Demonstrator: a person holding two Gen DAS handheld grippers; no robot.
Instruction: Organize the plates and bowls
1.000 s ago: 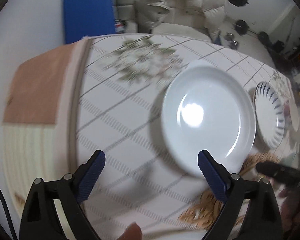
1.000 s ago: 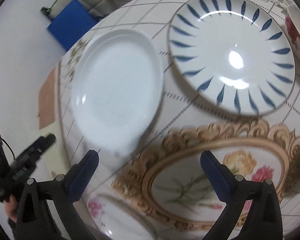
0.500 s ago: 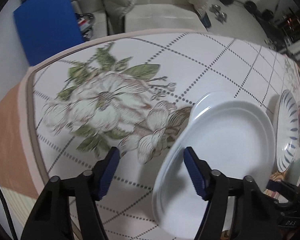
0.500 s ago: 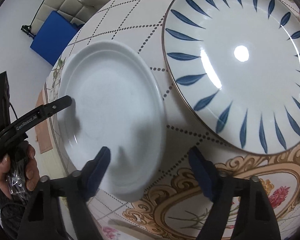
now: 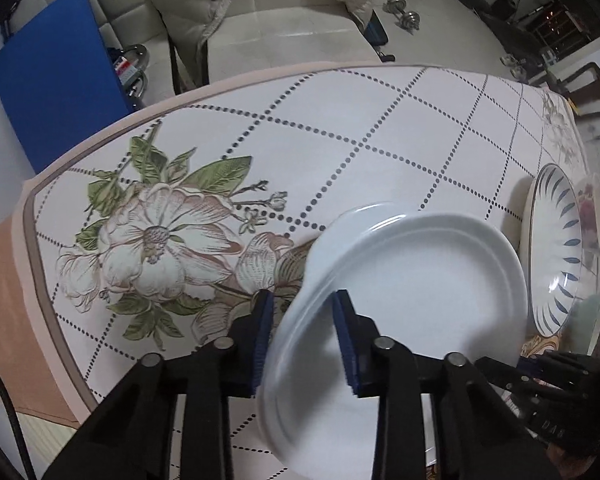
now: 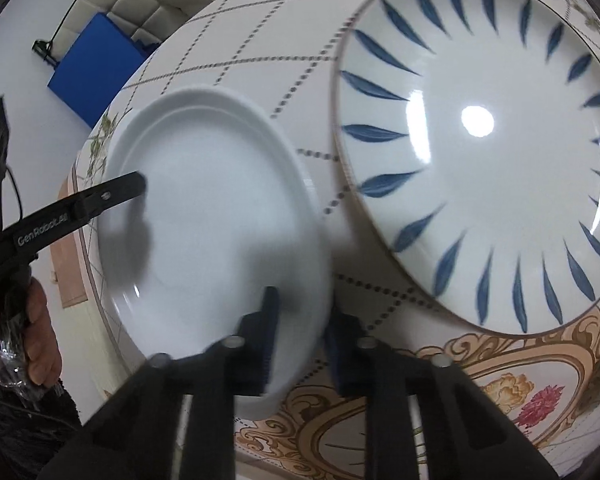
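A plain white plate (image 5: 420,300) (image 6: 220,220) lies on the flowered tablecloth near the table's left end. My left gripper (image 5: 304,336) points straight down over the plate's left rim. Its jaws are closing with the rim between them, and a sliver of cloth still shows beside the outer pad. My right gripper (image 6: 302,340) straddles the opposite rim, its jaws closing, and the pads look pressed onto the rim. One of the left gripper's fingers (image 6: 116,192) reaches over the plate in the right wrist view. A white plate with blue leaf strokes (image 5: 560,248) (image 6: 480,160) sits just to the right.
A bowl with red flowers (image 5: 598,216) stands beyond the blue-leaf plate. The table edge (image 5: 32,240) curves close on the left. A person's hand (image 6: 40,340) holds the left gripper's handle. Behind the table are a sofa with a jacket (image 5: 228,8) and a blue mat (image 5: 56,72).
Both grippers came down onto the white plate. The left one travelled right from the table's end to the plate's left rim. Both pairs of jaws went from wide to narrow around the rim.
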